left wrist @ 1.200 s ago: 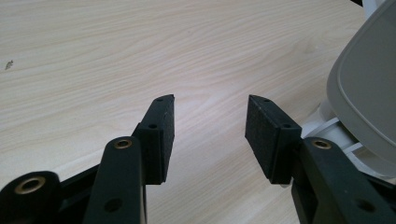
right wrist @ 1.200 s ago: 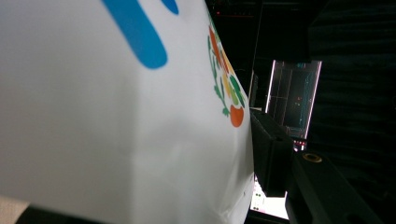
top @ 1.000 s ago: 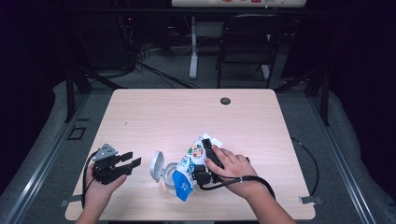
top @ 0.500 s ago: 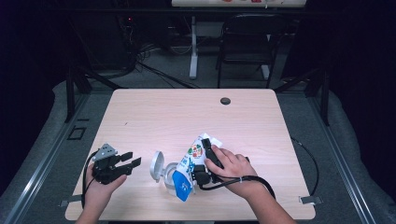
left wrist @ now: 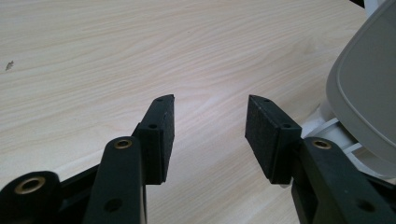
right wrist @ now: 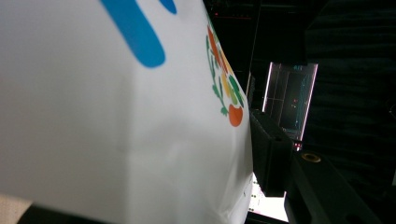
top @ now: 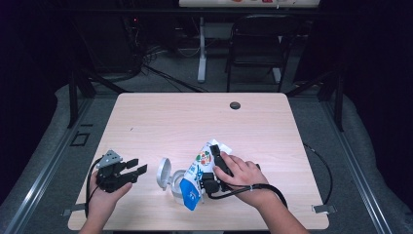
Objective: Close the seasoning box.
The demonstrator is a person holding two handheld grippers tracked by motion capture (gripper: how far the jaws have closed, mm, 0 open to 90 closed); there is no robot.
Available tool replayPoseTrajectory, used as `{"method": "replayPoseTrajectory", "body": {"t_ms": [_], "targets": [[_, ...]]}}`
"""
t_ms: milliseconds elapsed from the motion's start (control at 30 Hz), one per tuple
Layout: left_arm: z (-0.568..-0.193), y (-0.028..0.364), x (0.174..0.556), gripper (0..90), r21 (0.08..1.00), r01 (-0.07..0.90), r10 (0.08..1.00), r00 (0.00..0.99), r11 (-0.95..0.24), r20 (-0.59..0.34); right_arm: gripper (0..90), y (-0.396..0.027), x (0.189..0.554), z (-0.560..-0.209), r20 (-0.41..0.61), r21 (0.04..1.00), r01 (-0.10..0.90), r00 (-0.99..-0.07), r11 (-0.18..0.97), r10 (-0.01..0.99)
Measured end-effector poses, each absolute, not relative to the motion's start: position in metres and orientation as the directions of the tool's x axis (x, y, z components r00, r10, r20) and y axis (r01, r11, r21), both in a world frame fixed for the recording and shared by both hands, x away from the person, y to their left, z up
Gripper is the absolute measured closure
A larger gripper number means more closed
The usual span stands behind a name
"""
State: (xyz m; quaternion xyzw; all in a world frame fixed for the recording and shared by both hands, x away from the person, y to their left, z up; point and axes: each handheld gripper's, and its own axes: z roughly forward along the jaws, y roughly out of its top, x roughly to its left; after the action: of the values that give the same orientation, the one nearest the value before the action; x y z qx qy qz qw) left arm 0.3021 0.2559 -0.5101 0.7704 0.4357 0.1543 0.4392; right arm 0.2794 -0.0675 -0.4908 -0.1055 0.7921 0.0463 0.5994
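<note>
Dim room, pale wooden table | white printed pouch tipped over open-lidded white container, near front edge | right gripper clamps pouch mid-body | left gripper parted, empty | pouch likely light, soft, crushable; hold flat sides.

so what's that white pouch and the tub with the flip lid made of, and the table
Pouch: likely thin plastic film, smooth with a slight sheen, printed in blue with a colourful emblem; it creases in the right gripper.
Tub: seemingly moulded plastic, matte white-grey, hinged lid open.
Table: pale wood-grain top, probably laminate, given its even, flat look.
</note>
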Motion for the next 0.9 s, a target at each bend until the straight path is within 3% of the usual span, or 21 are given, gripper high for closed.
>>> {"method": "replayPoseTrajectory", "body": {"t_ms": [900], "targets": [[-0.5098,0.256,0.302,53.1,0.811,0.537,0.807,0.572,-0.232,-0.147,60.9,-0.0633,0.2794,-0.4892,-0.959,-0.076,-0.228,-0.249,0.971,-0.134]]}}
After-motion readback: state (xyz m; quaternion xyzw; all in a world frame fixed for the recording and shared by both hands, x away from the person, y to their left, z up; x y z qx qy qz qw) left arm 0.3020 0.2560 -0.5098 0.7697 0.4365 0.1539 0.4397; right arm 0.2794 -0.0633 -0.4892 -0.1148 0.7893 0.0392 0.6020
